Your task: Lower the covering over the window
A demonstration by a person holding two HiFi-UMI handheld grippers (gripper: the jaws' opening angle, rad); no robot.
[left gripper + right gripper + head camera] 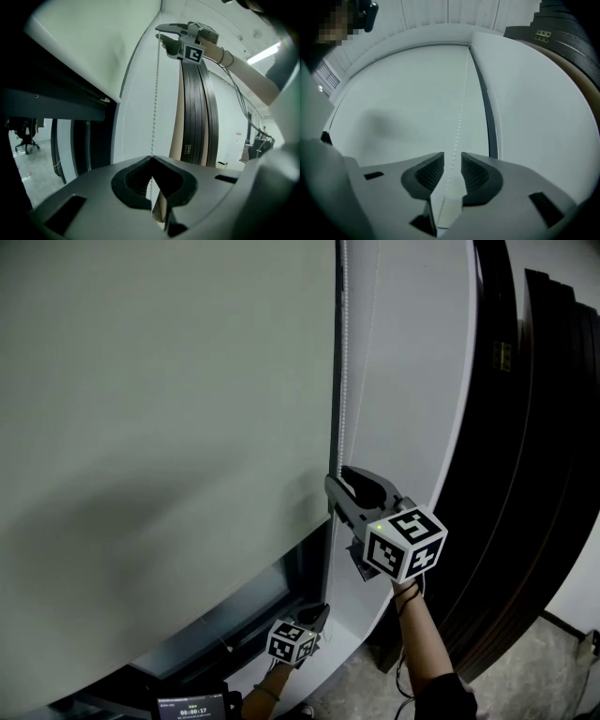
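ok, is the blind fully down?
Partly down. The blind ends above the bottom of the window; the left gripper view shows bare glass under its lower edge.

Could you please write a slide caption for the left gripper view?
Left gripper shut on the bead chain; right gripper open around it higher up.

An office, judging by the roller blind (141,427), swivel chair (25,134) and ceiling strip light (264,53).
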